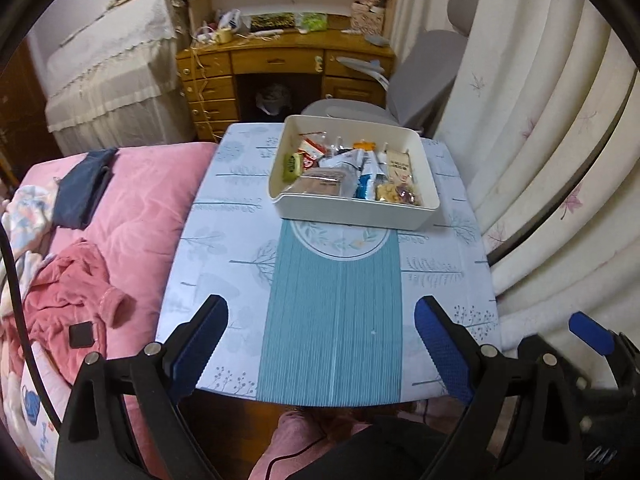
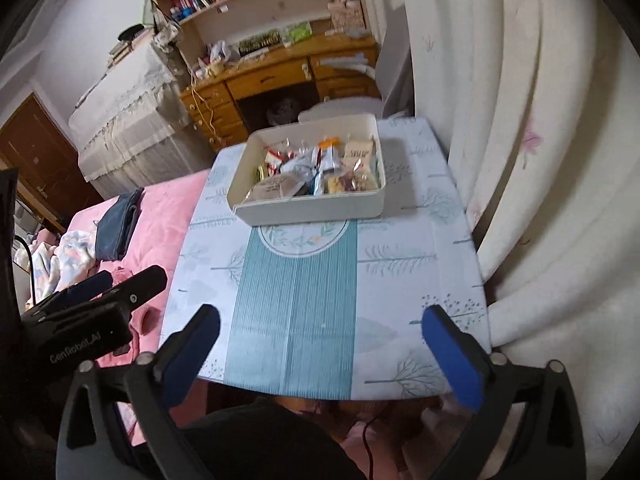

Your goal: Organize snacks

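Observation:
A white rectangular bin (image 1: 352, 210) full of mixed snack packets (image 1: 348, 172) stands at the far end of a small table with a pale blue tree-print cloth (image 1: 224, 240). It also shows in the right wrist view (image 2: 312, 204), with the snacks (image 2: 320, 172) inside. My left gripper (image 1: 322, 344) is open and empty, held over the table's near edge. My right gripper (image 2: 320, 344) is open and empty too, at the near edge. The left gripper's body (image 2: 80, 320) shows at the left of the right wrist view.
A pink-covered bed (image 1: 132, 220) with clothes lies left of the table. White curtains (image 1: 540, 140) hang at the right. A grey chair (image 1: 420, 76) and a wooden desk (image 1: 280, 64) stand behind the table. A teal striped runner (image 1: 336, 320) crosses the cloth.

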Available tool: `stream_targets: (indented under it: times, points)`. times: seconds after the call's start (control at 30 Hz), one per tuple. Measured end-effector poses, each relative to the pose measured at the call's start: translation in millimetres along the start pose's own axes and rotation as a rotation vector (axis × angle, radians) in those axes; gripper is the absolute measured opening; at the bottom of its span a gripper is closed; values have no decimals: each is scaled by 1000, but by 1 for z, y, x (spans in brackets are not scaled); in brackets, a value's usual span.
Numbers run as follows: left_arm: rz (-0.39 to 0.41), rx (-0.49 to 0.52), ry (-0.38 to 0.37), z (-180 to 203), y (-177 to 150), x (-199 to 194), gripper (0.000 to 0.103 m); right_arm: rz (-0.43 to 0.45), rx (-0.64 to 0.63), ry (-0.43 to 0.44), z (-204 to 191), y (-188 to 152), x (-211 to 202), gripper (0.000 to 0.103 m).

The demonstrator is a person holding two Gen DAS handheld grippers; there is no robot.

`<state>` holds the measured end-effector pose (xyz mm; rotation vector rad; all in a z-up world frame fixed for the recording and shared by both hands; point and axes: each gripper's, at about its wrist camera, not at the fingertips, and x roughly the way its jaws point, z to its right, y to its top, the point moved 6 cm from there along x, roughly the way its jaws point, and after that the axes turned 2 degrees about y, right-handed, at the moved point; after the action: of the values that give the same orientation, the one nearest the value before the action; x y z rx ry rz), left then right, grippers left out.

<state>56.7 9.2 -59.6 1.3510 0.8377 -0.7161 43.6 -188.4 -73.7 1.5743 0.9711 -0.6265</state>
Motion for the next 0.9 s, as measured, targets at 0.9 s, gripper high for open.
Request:
stream_targets:
  times: [0.9]
  points:
    - [149,48,132,2,-12,-26,102,81,-3,-6,-13,-24,-14,103]
